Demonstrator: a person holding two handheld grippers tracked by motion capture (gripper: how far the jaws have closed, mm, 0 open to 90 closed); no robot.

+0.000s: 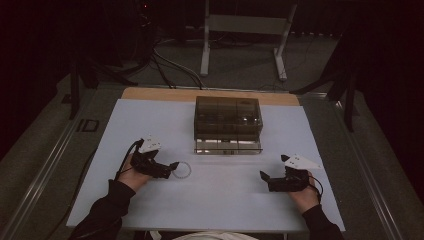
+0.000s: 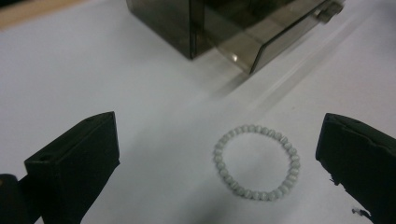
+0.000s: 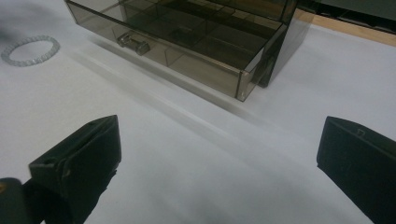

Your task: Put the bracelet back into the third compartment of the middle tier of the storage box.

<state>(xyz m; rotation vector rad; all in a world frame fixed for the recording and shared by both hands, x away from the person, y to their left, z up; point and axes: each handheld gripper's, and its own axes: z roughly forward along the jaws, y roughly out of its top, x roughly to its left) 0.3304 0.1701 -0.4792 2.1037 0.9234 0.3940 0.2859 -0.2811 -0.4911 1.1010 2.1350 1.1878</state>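
Left gripper low over the white table, jaws spread wide, nothing between them. Bead bracelet flat on the table just ahead of those jaws, nearer the right-hand one, touching neither. Right gripper also gaping and empty, well apart from the bracelet. Smoky plastic drawer box farther back, bottom drawer pulled out.

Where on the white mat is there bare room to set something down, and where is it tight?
The mat is bare between the left tongs and right tongs, and along its near edge. Both far corners beside the box are bare too. It is tightest around the bracelet, just ahead of the left tongs, near the open drawer.
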